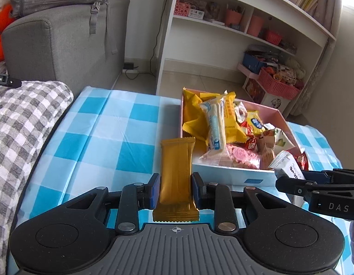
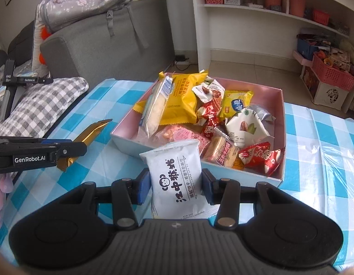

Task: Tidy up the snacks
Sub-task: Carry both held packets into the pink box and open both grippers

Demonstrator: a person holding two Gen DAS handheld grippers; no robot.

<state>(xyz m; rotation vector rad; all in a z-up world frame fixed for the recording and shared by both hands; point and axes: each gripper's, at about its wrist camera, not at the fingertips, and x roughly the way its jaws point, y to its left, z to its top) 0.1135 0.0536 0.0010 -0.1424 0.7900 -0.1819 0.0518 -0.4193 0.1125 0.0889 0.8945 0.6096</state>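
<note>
- While both hands hang over the table [image 1: 122,123], each gripper has a packet clenched between its blue pads.
- The left gripper [image 1: 175,189] grasps a gold bar [image 1: 175,165] around its lower half; the bar stands upright, its top end reaching up beside the box's near left corner.
- From the right-hand camera the same bar [image 2: 89,135] shows edge-on, sticking out at a slant past the left tool's black arm.
- The right gripper [image 2: 175,189] grasps a white packet [image 2: 177,176] with black print and a small monkey-face logo, held upright, pads pressing on both side edges.
- That packet sits just in front of the box's near wall, above the checked cloth.
- The box [image 2: 283,137], pink inside and pale outside, rests on the blue-and-white cloth and is heaped with snacks.
- Inside it: a big yellow bag [image 2: 181,100], a clear long pack [image 2: 157,105] leaning across it, a pink wrapped cake [image 2: 179,135], red candies [image 2: 259,158], a nut packet [image 2: 243,126].
- A grey checked cushion [image 1: 23,119] lies to the left of the table, touching its edge.
- Behind it stands a grey sofa [image 1: 62,43] with a bag on top.
- A white shelf [image 1: 245,29] stands past the table, with pink baskets and pots on it.
</note>
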